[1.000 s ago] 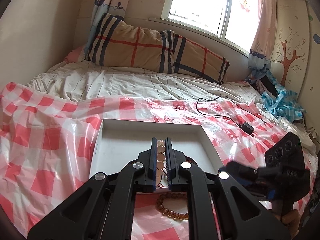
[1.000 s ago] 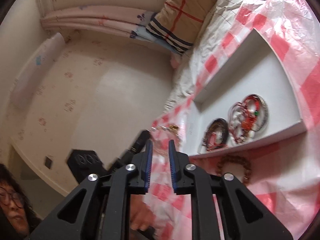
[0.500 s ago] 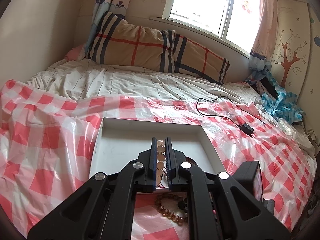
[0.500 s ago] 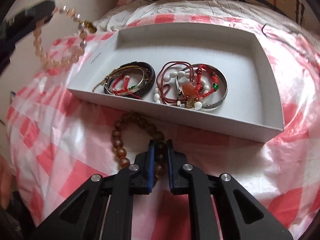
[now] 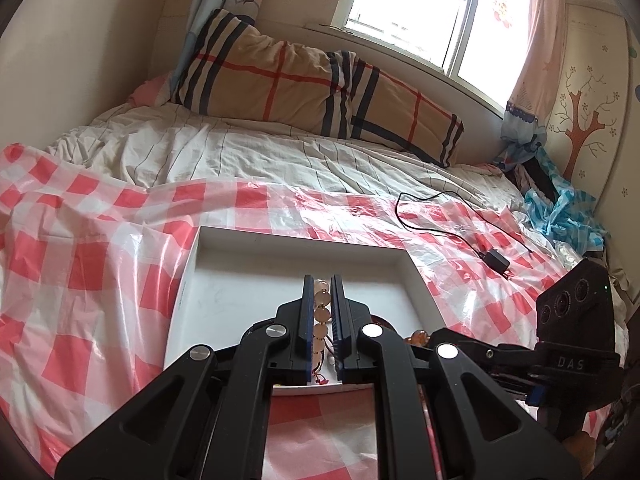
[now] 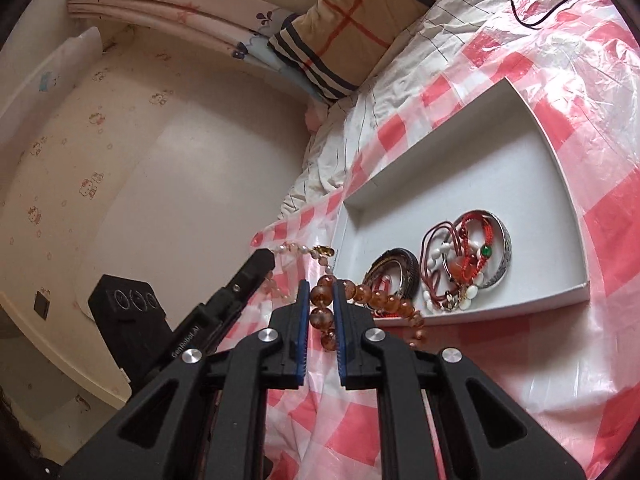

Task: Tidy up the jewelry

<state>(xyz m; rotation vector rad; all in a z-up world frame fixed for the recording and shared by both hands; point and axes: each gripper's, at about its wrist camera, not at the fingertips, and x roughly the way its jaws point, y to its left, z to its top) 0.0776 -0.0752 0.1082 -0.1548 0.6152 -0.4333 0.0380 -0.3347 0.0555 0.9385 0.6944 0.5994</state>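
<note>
Left tongs (image 5: 321, 312) pinch a pale bead bracelet (image 5: 322, 316) above the white tray (image 6: 460, 184). Right tongs (image 6: 321, 304) clamp an amber bead bracelet (image 6: 372, 300), lifted just before the tray's near rim, bangles (image 6: 464, 256) lying inside.

Sunlit window (image 5: 404, 12), plaid pillow (image 5: 304, 92) on bed, red-checked plastic sheet (image 5: 88, 264), tree-decal wall (image 5: 584, 120)

one white tray (image 6: 568, 216), two beaded bracelets held in grippers, two bangle clusters at the tray's six o'clock, one pillow (image 5: 312, 88).
</note>
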